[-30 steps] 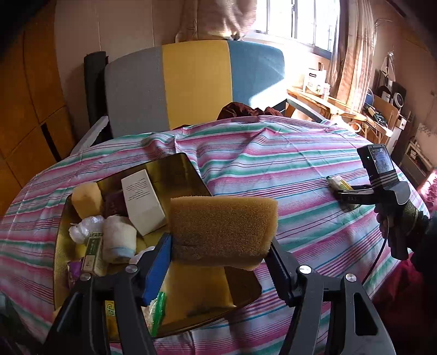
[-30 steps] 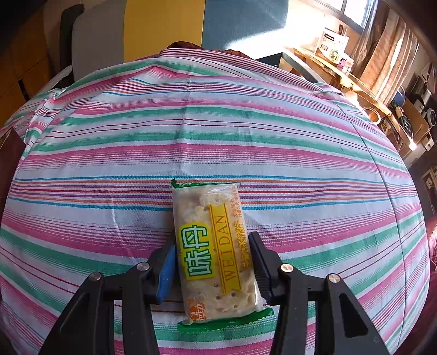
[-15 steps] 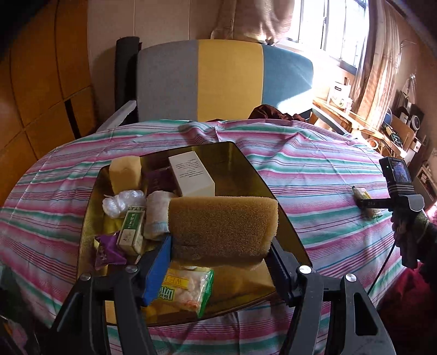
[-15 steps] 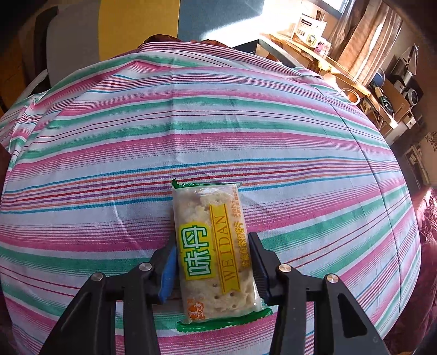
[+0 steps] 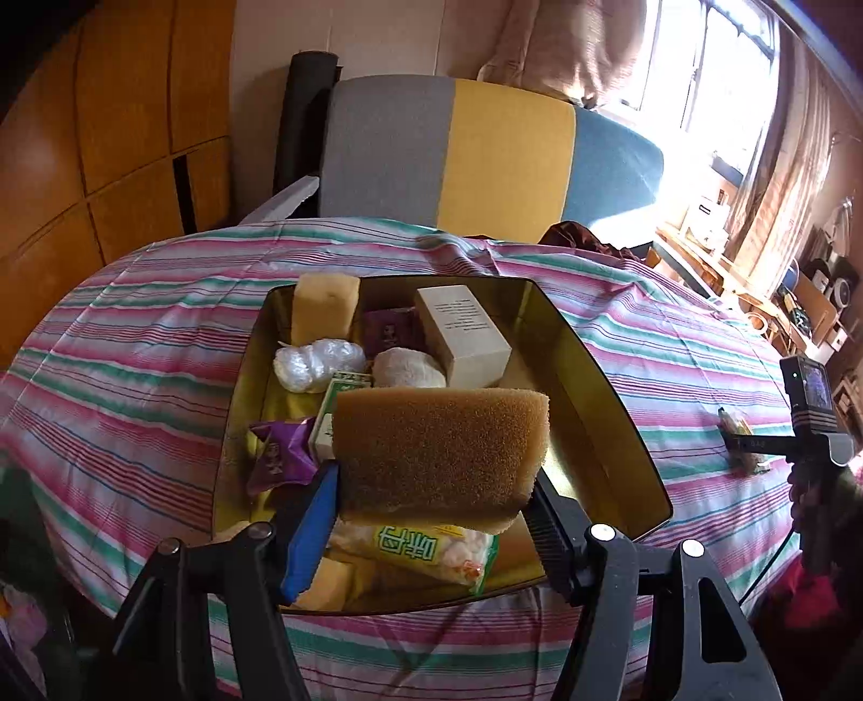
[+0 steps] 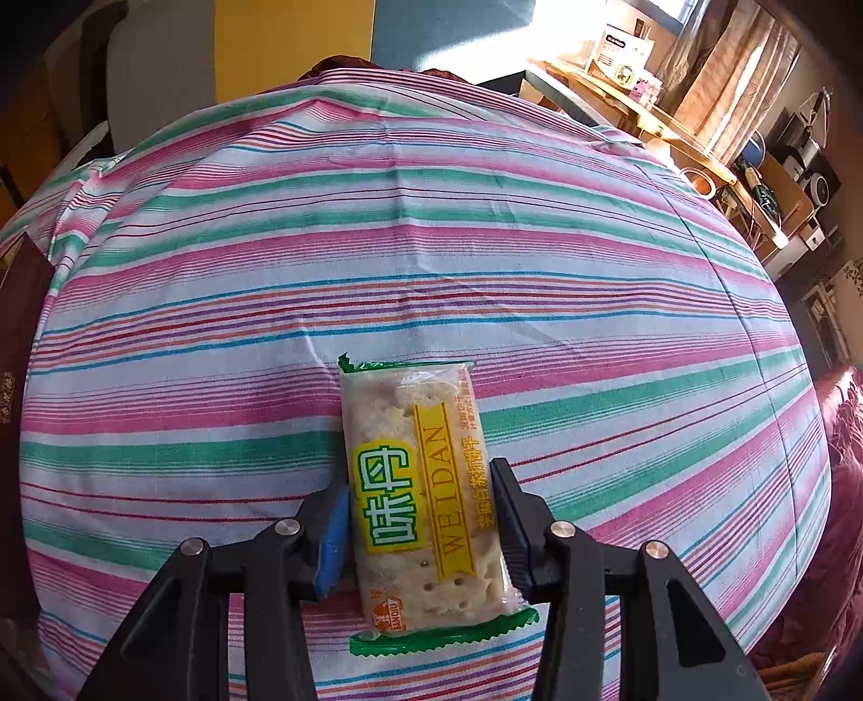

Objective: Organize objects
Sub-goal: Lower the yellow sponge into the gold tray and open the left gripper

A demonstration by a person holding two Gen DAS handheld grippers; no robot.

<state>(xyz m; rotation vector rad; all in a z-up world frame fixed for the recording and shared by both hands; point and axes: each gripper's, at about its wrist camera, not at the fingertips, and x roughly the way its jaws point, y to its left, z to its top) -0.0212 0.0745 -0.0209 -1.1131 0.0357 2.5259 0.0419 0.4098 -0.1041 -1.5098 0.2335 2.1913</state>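
Grips a brown sponge (image 5: pixel 439 447) across its ends with the left gripper (image 5: pixel 431 488), fingers clenched as a second ago. Now hangs it above the middle of the gold tray (image 5: pixel 593 377), no longer off at the tray's right edge. Puts the sponge, by the look of it, a lowering and a release away from being stowed. Leaves little room below: a white box (image 5: pixel 464 334), a yellow foam block (image 5: pixel 323 307), a crumpled clear bag (image 5: pixel 318 364), a purple wrapper (image 5: pixel 280 453) and a cracker packet (image 5: pixel 426 550) directly under the sponge.

Clamps a second cracker packet (image 6: pixel 410 410) by its long sides in the right gripper (image 6: pixel 420 512), well apart from the tray, out on the right of the table. Shows the same grip as before, with more of the room's right side in view behind it. Cannot be told whether this packet is clear of the cloth or resting on it. Looks set to go to the tray after the sponge.

Underneath, a striped tablecloth (image 6: pixel 431 242) in pink, green and white, slightly creased. Beyond the table, a grey, yellow and blue chair back (image 5: pixel 458 151), wooden cupboard doors (image 5: pixel 108 135) on the left, a sunlit window (image 5: pixel 717 64) with curtains, and a cluttered shelf (image 6: pixel 620 48) on the right.
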